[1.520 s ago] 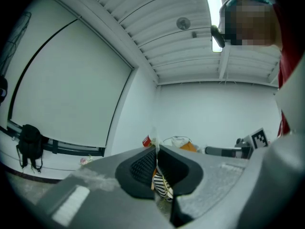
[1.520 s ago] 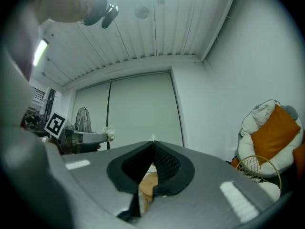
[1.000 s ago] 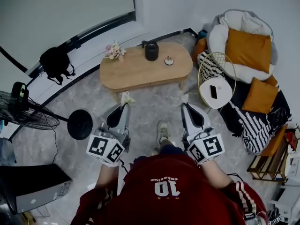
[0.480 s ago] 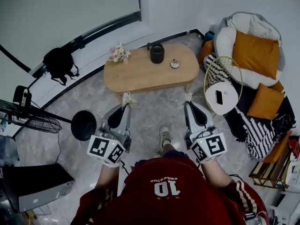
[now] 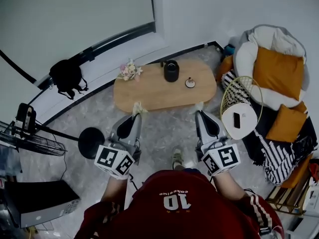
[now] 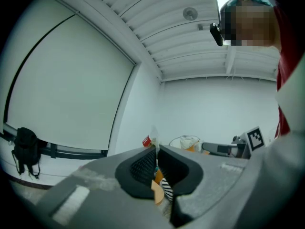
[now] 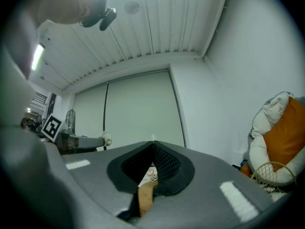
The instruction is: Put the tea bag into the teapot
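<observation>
Sticking out of the closed left tongs (image 5: 136, 115), the pale tea bag (image 5: 136, 107) is held level, well apart from the dark teapot (image 5: 171, 70) standing on the wooden tabletop (image 5: 149, 91). The right tongs (image 5: 200, 113) are pressed together too, with a small pale scrap at their tip.

A low oval wooden table (image 5: 154, 91) sits at upper centre on the grey marbled floor (image 5: 164, 128); on it stand flowers (image 5: 129, 71) at left, a dark teapot (image 5: 171, 70) and a small round dish (image 5: 190, 82); at right, a round white side table (image 5: 245, 111) bears a phone (image 5: 236, 120).
</observation>
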